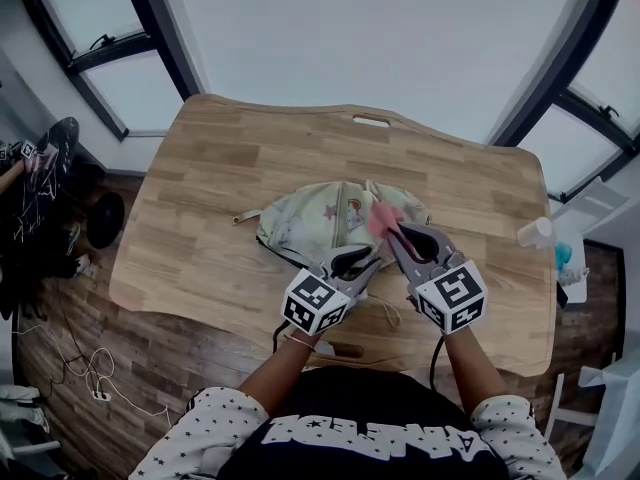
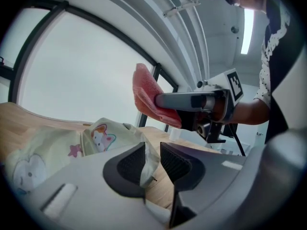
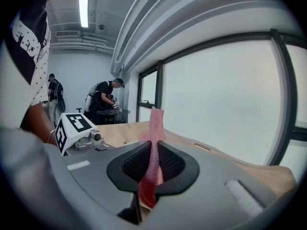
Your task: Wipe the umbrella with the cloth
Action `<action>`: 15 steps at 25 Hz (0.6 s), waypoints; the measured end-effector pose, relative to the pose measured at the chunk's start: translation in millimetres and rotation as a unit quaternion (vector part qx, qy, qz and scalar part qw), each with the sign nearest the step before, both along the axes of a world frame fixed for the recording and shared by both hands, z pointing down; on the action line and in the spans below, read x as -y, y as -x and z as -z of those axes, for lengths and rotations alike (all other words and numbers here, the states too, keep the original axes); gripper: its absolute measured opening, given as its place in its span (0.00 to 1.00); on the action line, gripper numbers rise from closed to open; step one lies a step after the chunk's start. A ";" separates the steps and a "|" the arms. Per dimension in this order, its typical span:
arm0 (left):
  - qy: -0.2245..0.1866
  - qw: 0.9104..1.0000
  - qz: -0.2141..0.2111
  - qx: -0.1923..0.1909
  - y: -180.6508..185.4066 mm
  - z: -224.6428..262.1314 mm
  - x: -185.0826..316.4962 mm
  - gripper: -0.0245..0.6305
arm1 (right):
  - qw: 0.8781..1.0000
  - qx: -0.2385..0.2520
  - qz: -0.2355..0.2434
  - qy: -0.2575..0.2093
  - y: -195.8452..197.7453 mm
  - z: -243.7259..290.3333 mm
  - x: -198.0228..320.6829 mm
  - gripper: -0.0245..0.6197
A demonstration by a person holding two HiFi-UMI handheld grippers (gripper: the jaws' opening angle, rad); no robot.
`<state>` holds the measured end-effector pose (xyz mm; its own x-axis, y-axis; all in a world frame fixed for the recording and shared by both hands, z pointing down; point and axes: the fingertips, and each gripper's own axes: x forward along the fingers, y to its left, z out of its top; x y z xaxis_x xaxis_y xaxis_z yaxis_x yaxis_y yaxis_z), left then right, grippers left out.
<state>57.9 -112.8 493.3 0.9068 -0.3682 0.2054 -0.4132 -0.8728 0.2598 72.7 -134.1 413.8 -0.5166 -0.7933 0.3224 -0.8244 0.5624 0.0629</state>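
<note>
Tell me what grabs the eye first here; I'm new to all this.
A pale green umbrella with cartoon prints lies collapsed in the middle of the wooden table. Over it, the right gripper has its jaws shut on a pink cloth. Beside it, the left gripper is open, a fold of umbrella fabric between its jaws.

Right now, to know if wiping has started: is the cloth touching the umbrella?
Apart. The left gripper view shows the cloth held clear above the umbrella, window frame visible between them.
</note>
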 end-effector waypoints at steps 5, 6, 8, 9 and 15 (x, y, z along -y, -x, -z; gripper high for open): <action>0.003 1.000 0.002 -0.008 17.6 1.7 -8.2 0.16 | 1.000 0.006 0.014 -0.012 36.6 17.2 18.5 0.11; 0.003 1.000 0.007 -0.012 24.2 3.0 -7.9 0.16 | 1.000 0.012 0.018 -0.014 45.7 22.6 21.4 0.11; 0.002 0.999 0.026 -0.019 41.9 4.8 -3.8 0.17 | 0.999 0.030 0.026 -0.016 65.3 32.7 26.9 0.11; 0.000 0.999 0.038 -0.019 52.9 4.7 -0.1 0.16 | 0.999 0.038 0.030 -0.014 75.7 36.0 29.9 0.11; -0.017 0.993 0.115 0.002 131.9 -3.6 34.9 0.17 | 0.998 0.052 0.032 0.008 132.2 22.6 49.6 0.11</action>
